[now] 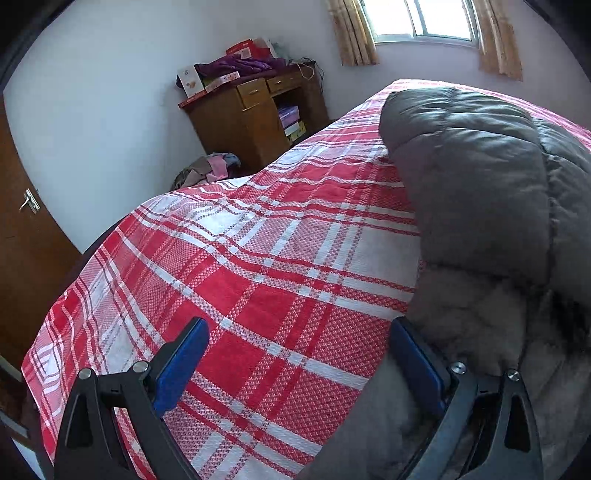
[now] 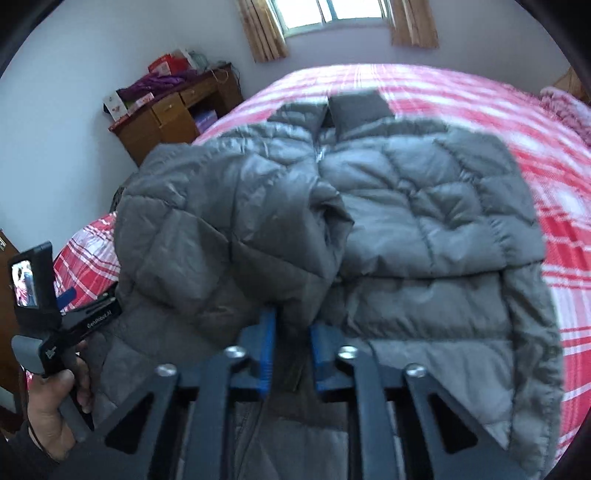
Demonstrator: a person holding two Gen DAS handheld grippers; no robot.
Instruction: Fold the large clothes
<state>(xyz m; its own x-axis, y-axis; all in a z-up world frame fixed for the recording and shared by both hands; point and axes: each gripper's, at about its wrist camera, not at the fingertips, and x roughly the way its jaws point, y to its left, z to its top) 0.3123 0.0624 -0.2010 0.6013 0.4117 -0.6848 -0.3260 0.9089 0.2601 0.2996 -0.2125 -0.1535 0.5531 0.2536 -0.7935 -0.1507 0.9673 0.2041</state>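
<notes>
A grey quilted puffer jacket (image 2: 406, 206) lies spread on a bed with a red and white plaid cover (image 2: 554, 166). My right gripper (image 2: 293, 332) is shut on a bunched fold of the jacket at its near edge, and grey fabric fills the narrow gap between the blue pads. In the left wrist view the jacket (image 1: 480, 184) covers the right side of the bed. My left gripper (image 1: 299, 350) stands wide open over the plaid cover (image 1: 258, 258). Its right finger (image 1: 413, 362) rests against the jacket's furry edge, and nothing is gripped.
A hand (image 2: 48, 398) holds the left gripper's body (image 2: 33, 280) at the bed's left edge. A wooden desk (image 1: 240, 118) piled with boxes and cloth stands by the far wall. Clothes (image 1: 210, 170) lie heaped on the floor. A door (image 1: 22, 240) is at left, and a curtained window (image 1: 421, 18) behind.
</notes>
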